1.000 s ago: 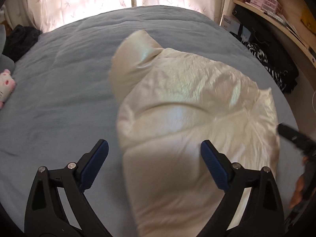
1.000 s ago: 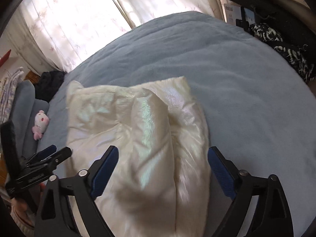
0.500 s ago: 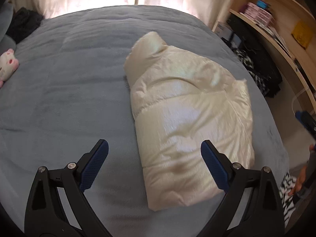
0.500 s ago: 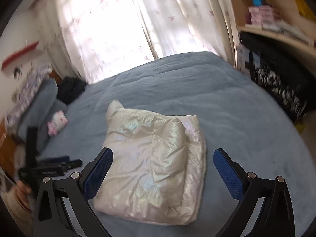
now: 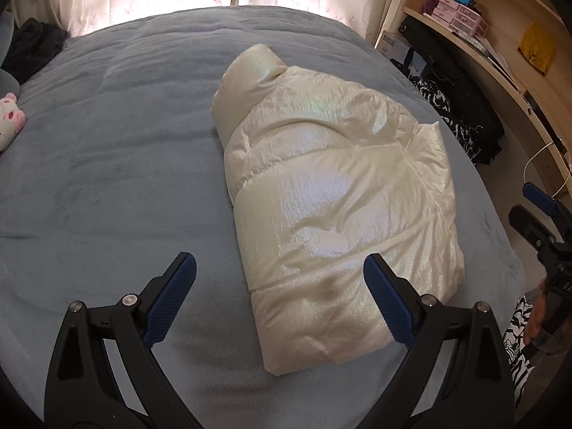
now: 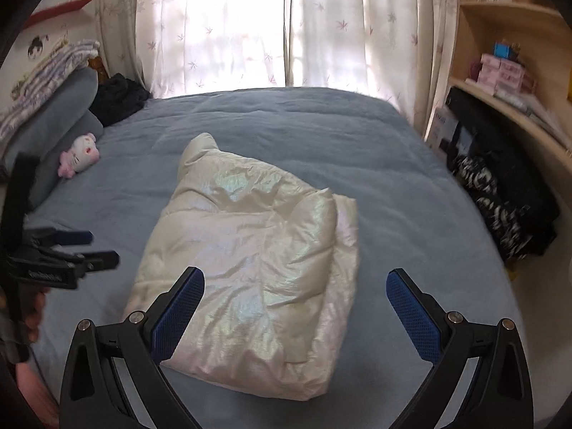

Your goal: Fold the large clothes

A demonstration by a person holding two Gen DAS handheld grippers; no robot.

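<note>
A cream, shiny puffer jacket (image 5: 332, 196) lies folded into a thick bundle on the blue-grey bed (image 5: 107, 178). In the right wrist view the jacket (image 6: 250, 257) shows a folded flap along its right side. My left gripper (image 5: 279, 300) hovers open above the bed, near the bundle's near-left edge, holding nothing. My right gripper (image 6: 295, 311) is open too, raised above the bundle's near end, empty. Each gripper appears at the edge of the other's view, held by a hand: the right gripper (image 5: 543, 214) and the left gripper (image 6: 71, 250).
A pink-and-white plush toy (image 6: 80, 153) lies at the bed's left edge beside grey pillows (image 6: 53, 132). Dark clothing (image 6: 118, 98) sits at the far left corner. Wooden shelves (image 5: 500, 35) with boxes and black-and-white fabric (image 6: 500, 193) stand along the right. Curtains (image 6: 286, 25) hang behind.
Both grippers pulled back and rose away from the jacket, which now lies settled as a folded bundle on the bed. Both stayed open.
</note>
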